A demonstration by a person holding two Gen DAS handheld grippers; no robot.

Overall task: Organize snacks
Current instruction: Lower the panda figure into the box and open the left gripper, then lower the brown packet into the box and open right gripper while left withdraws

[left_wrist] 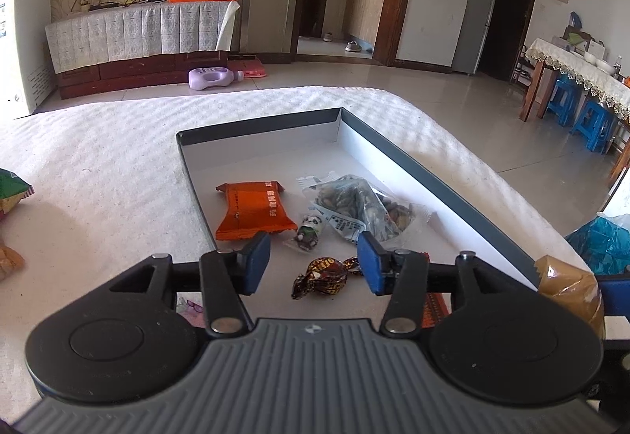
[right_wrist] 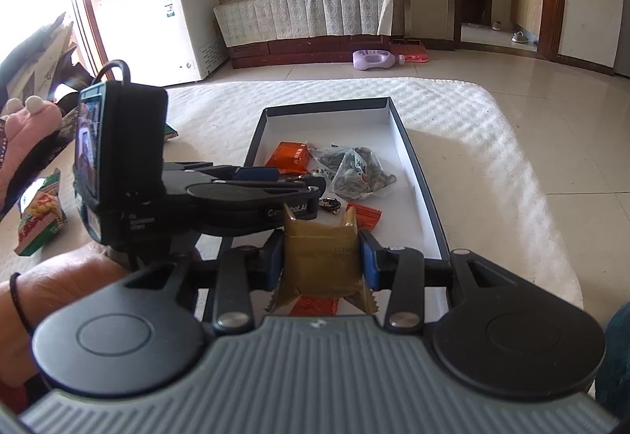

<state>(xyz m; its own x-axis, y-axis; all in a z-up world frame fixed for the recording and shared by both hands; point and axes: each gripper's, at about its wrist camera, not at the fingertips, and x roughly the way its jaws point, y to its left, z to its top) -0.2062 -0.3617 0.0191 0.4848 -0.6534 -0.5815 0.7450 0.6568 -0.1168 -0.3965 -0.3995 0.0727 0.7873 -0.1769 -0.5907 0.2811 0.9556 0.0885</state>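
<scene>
Presently the left gripper (left_wrist: 315, 260) stands open above a brown wrapped candy (left_wrist: 321, 276) lying in the tray (left_wrist: 433, 178), while the right gripper (right_wrist: 321, 260) clamps a tan packet (right_wrist: 321, 260) over the tray's near end, judged next for lowering and release.

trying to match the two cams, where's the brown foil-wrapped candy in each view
Left wrist view: the brown foil-wrapped candy lies low in the middle, on the tray floor between the open fingers of the left gripper.
Right wrist view: only a sliver of it shows at mid-frame, just right of the left gripper's body.
Shared landmark: the clear bag of seeds, beyond the candy in both.
</scene>
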